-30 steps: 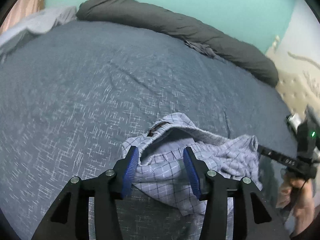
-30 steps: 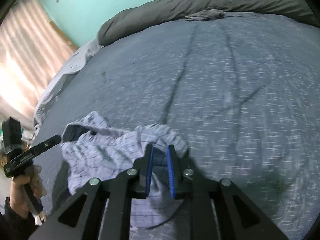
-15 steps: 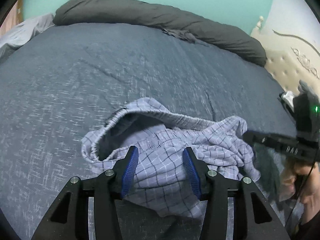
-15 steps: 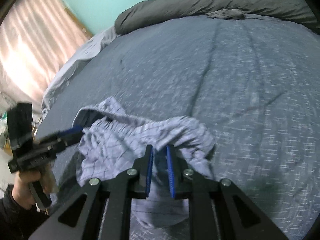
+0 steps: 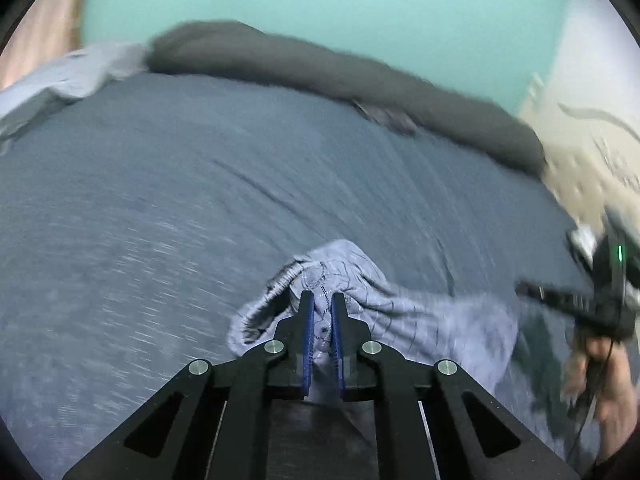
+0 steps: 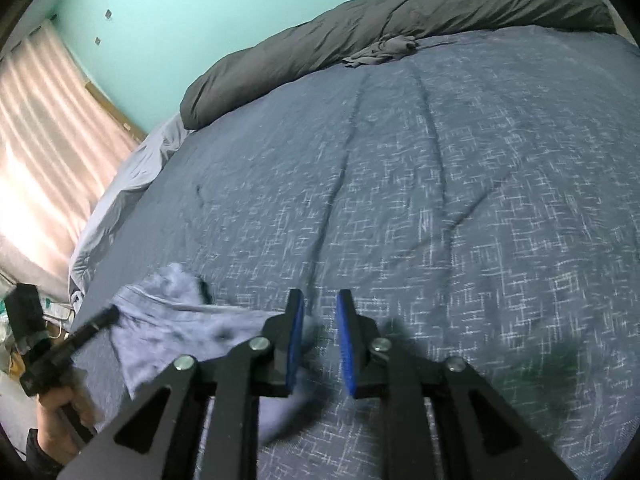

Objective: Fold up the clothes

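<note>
A light blue checked garment [image 5: 404,316] with an elastic waistband lies crumpled on the dark blue bedspread [image 5: 160,208]. My left gripper [image 5: 321,304] is shut on a bunch of its cloth near the waistband. In the right wrist view the same garment [image 6: 192,328] lies left of and partly under my right gripper [image 6: 320,308], which stands open with nothing between its blue pads. The right gripper and the hand holding it show at the right edge of the left wrist view, blurred.
A rolled dark grey duvet [image 6: 400,36] lies along the far edge of the bed, with a small grey cloth [image 6: 384,50] in front of it. A pale sheet [image 6: 132,184] hangs off the left side near a curtained window [image 6: 44,152]. A beige headboard [image 5: 592,152] is at right.
My left gripper has closed on the garment near the waistband. My right gripper has opened and let go of the cloth, which now lies to its left.
</note>
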Demonstrator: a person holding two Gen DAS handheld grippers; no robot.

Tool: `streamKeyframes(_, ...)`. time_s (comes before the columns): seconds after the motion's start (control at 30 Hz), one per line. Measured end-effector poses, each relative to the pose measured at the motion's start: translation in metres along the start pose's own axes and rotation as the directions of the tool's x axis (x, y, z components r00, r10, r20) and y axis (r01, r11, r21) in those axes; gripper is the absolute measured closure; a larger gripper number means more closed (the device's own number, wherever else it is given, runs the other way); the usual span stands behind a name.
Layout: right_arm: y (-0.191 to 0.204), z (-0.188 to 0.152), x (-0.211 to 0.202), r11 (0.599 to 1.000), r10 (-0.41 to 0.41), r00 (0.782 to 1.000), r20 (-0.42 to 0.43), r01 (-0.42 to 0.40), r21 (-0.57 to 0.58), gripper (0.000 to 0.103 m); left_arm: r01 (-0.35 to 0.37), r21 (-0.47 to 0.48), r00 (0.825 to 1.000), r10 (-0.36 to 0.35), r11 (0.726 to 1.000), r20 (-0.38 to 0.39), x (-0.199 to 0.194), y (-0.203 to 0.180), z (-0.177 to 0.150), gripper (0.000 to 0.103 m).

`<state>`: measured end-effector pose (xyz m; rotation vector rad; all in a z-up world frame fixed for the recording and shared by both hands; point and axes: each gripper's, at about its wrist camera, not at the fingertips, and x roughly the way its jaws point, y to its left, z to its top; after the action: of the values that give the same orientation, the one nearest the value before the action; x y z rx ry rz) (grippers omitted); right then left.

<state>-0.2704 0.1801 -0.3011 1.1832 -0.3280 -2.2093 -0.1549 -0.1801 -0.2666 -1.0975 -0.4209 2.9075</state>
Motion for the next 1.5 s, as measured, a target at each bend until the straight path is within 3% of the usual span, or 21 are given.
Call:
streamKeyframes(0.1,0.005,-0.003,0.008,1.000,0.001,1.000,-0.023,-0.001,-0.003,0.079,-0.049,-0.040,0.998,0.050,0.998,0.023,-0.004,0.015,0.001,0.095)
streamKeyframes(0.3,0.027,-0.012,0.028,0.998,0.028,0.996,-0.089,-0.033,-0.051,0.067,0.012,0.000,1.000,-0.012,1.000,-0.027,0.005,0.006,-0.006,0.095)
streamKeyframes(0.53,0.041,-0.017,0.055,0.998,0.051,0.989,-0.136,-0.057,-0.037,0.065,0.037,0.007,0.999,-0.037,0.999,-0.031,0.002,0.011,-0.008,0.095)
streamKeyframes(0.73,0.068,-0.029,0.081,0.991,0.040,0.980,-0.196,-0.064,-0.117,0.063,0.052,0.012,0.998,-0.052,0.999,-0.025,0.002,0.008,-0.007,0.095)
streamKeyframes(0.77,0.070,-0.031,0.082,0.990,0.042,0.981,-0.191,-0.066,-0.122,0.067,0.056,0.012,0.998,-0.056,0.998,-0.021,0.000,0.006,-0.007,0.095)
streamKeyframes(0.8,0.071,-0.032,0.082,0.990,0.046,0.981,-0.187,-0.070,-0.122,0.082,0.060,0.012,0.998,-0.060,0.998,-0.016,-0.001,0.003,-0.006,0.095)
streamKeyframes(0.83,0.070,-0.032,0.080,0.990,0.051,0.982,-0.181,-0.074,-0.121,0.092,0.065,0.012,0.998,-0.065,0.998,-0.012,-0.003,0.001,-0.005,0.095)
streamKeyframes(1.0,0.064,-0.026,0.045,0.992,0.062,0.994,-0.085,-0.071,-0.107,0.097,0.086,0.011,0.996,-0.086,0.996,0.011,-0.009,-0.010,-0.001,0.095)
streamKeyframes(1.2,0.054,-0.012,-0.029,0.992,0.048,0.996,0.070,-0.039,-0.124,0.097,0.112,0.010,0.993,-0.112,0.994,0.039,-0.018,-0.023,0.004,0.095)
streamKeyframes(1.5,0.017,0.000,-0.140,0.995,-0.025,0.956,0.291,0.052,-0.084,0.097,0.225,0.074,0.965,-0.233,0.971,0.118,-0.045,-0.085,0.025,0.095)
